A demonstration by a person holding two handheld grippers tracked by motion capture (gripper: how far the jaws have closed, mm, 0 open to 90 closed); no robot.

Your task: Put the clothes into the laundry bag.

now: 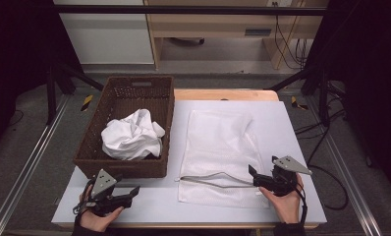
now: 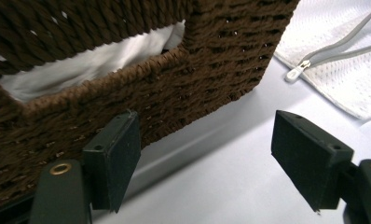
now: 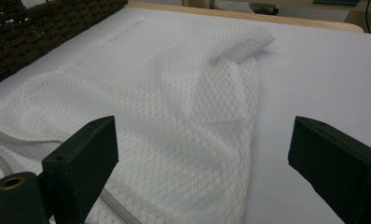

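Two grippers are held near the front edge of the surface [image 1: 301, 128], both with jaws apart and empty. A mesh laundry bag [image 1: 218, 147] lies flat at the centre-right (zip toward the front), the right gripper [image 1: 256, 175] at its front corner. White cloth [image 1: 132, 135] sits in the basket [image 1: 90, 147] beside the left gripper [image 1: 129, 192]. Judged step: opening the bag; next, the zip edge must be pinched.

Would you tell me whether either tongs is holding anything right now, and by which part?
Nothing is held. The left tongs stand open beside the basket; the right tongs are open over the mesh bag.
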